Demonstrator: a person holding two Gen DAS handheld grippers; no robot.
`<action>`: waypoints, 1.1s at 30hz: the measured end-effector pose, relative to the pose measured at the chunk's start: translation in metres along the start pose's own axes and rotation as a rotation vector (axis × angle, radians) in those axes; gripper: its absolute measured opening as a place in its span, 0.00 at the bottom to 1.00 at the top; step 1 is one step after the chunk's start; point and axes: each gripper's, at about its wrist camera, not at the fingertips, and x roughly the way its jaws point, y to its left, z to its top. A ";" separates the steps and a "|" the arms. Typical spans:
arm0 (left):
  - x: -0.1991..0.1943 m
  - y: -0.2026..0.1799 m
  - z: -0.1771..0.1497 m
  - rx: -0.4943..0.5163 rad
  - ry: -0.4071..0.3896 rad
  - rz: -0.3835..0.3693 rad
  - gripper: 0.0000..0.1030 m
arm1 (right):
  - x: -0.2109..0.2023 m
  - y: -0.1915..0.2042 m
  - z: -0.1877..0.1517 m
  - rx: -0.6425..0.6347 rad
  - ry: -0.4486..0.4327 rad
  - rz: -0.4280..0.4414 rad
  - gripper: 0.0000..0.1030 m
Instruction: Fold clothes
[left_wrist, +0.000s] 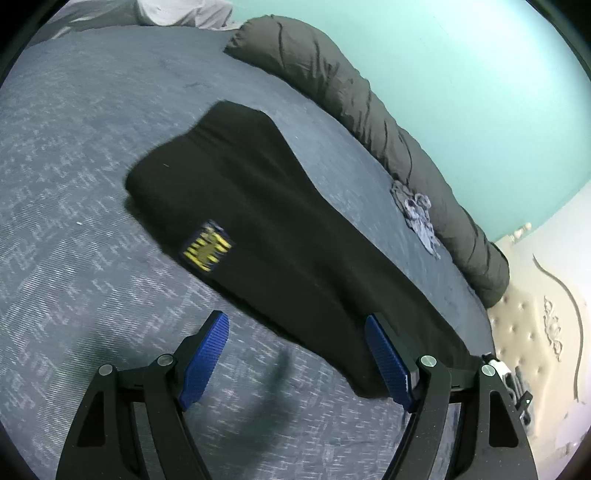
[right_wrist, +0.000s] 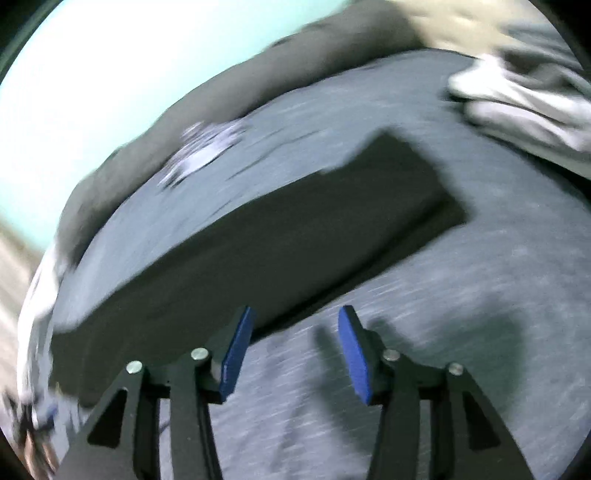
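Left wrist view
- Garment: a black garment (left_wrist: 266, 229) is seen laid out long and narrow on the grey-blue bed cover (left_wrist: 74, 166), already folded lengthwise by the look of it; a yellow-and-blue label (left_wrist: 207, 251) shows on its upper face.
- Left gripper: the left gripper (left_wrist: 297, 363) is held spread wide, nothing between its pads. The near end of the garment lies just beside, and partly behind, one blue pad; contact cannot be told.
- Surroundings: a rolled dark quilt (left_wrist: 369, 110) runs along the turquoise wall (left_wrist: 480, 74); a small crumpled grey cloth (left_wrist: 417, 214) lies beside it, well apart from the garment.

Right wrist view
- Picture quality: heavy motion blur is present, so fine detail cannot be read.
- Garment: the same black garment (right_wrist: 258, 243) is seen stretched across the bed cover (right_wrist: 480, 295), its long edge near the fingers.
- Right gripper: the right gripper (right_wrist: 295, 354) is seen parted, with only bed cover between the pads; nothing is pinched.
- Other laundry: a pale garment (right_wrist: 524, 107) lies at the far corner.

Step in hand (judged)
- Stage: a crosswise fold appears to be next, with neither end gripped yet.
- Advice: both corners of one short end should be pinched through all layers, lifted together and carried level over the other end, so that edges are matched and the label side is not dragged.
- Risk: if only the top layer is caught, the lengthwise fold may be opened.
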 end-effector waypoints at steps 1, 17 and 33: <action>0.003 -0.003 -0.001 0.005 0.004 0.001 0.78 | -0.002 -0.014 0.007 0.038 -0.016 -0.007 0.51; 0.031 -0.044 -0.005 0.071 0.042 0.005 0.78 | 0.047 -0.091 0.050 0.279 -0.028 -0.034 0.65; 0.033 -0.047 -0.006 0.092 0.051 0.022 0.78 | 0.030 -0.077 0.074 0.158 -0.144 -0.066 0.12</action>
